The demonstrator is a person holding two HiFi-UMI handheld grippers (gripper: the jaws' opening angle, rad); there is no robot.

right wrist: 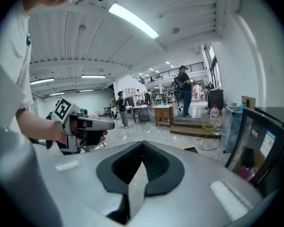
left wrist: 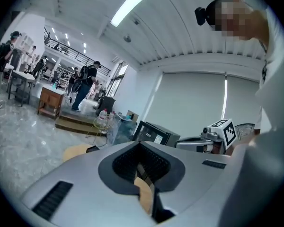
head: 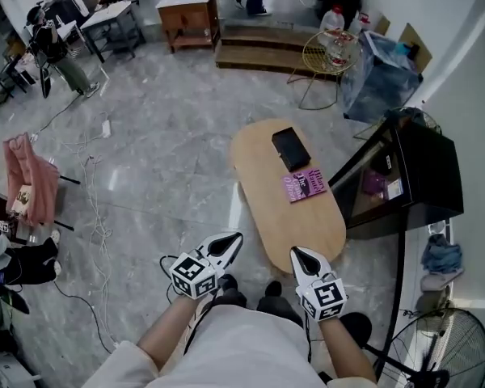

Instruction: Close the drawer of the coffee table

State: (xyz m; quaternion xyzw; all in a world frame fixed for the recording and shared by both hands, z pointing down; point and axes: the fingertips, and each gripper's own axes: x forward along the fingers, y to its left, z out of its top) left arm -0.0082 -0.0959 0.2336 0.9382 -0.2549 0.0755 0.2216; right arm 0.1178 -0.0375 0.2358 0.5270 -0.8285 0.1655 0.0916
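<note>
The oval wooden coffee table point(head: 287, 217) stands ahead of me, with a black case point(head: 291, 148) and a pink book point(head: 304, 185) on its top; from above no drawer shows sticking out. My left gripper point(head: 233, 240) is held off the table's near left end, its jaws shut on nothing. At the table's near end my right gripper point(head: 299, 254) also has its jaws together and empty. In the left gripper view the pads meet at the left gripper point(left wrist: 141, 143), with the table point(left wrist: 78, 151) low beyond. The right gripper point(right wrist: 142, 143) looks level across the room.
A black cabinet point(head: 412, 176) stands right of the table, with a floor fan point(head: 457, 346) near my right. Beyond the table are a yellow wire chair point(head: 327, 55), a blue bag point(head: 380, 71) and a wooden step point(head: 263, 51). Cables point(head: 93, 184) trail over the floor at left.
</note>
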